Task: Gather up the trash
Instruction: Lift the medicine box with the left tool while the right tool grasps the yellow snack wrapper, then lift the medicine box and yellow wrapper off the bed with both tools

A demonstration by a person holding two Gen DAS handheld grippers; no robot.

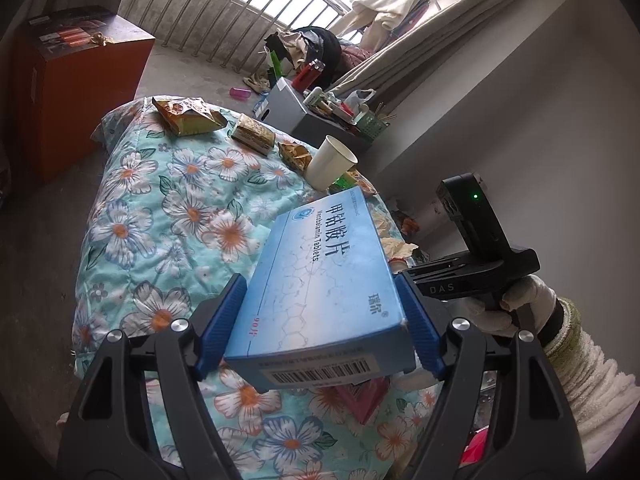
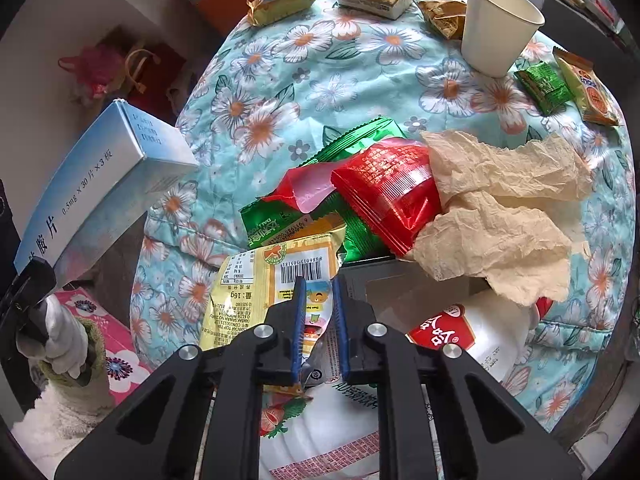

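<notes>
A floral quilt (image 1: 168,216) in turquoise with white and orange flowers covers the surface. Beyond it an orange cabinet (image 1: 76,92) stands on the concrete floor, near a barred window (image 1: 256,4). A beige curtain (image 1: 432,36) hangs along the wall, above a grey box (image 1: 288,106) crowded with small items.
</notes>
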